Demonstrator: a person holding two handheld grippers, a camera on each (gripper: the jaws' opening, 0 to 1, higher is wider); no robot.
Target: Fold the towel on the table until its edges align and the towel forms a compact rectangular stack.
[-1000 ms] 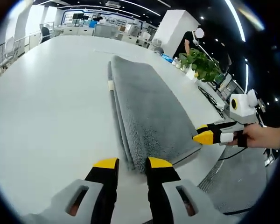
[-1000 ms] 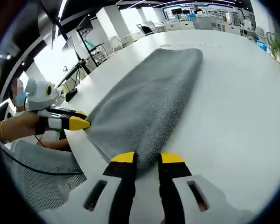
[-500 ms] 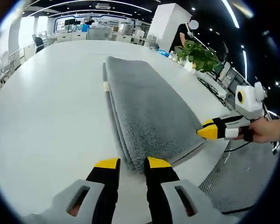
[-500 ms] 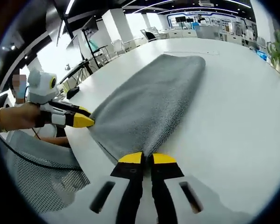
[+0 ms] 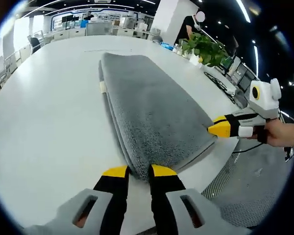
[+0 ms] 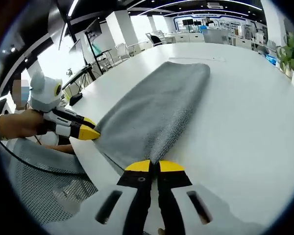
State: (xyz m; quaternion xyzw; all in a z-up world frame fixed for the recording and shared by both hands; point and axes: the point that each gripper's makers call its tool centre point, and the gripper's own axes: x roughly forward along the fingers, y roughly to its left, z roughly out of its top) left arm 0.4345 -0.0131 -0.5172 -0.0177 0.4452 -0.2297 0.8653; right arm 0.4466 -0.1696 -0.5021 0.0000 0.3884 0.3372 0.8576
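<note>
A grey towel (image 5: 147, 107) lies folded into a long strip on a white surface (image 5: 44, 112), running from the lower middle of the left gripper view up toward the upper left. Its stacked layers show along the left edge, where a small pale tag (image 5: 102, 87) sticks out.

At the bottom of the left gripper view the left tool (image 5: 134, 171) has its yellow-tipped jaws a little apart, one on each side of the towel's near corner; whether they press the cloth I cannot tell. At the right of the same view the right tool (image 5: 211, 129), held in a person's hand (image 5: 281, 134), touches the towel's other near corner with its yellow tips.

In the right gripper view the towel (image 6: 157, 112) stretches from the lower middle toward the upper centre of the white surface (image 6: 245, 112). The right tool (image 6: 154, 166) sits at the bottom with its jaws together, clamped on the towel's near corner. The left tool (image 6: 96, 134) comes in from the left, its yellow tips at the towel's other corner.

A potted plant (image 5: 203, 49) stands on the surface at the upper right of the left gripper view, well apart from the towel.
</note>
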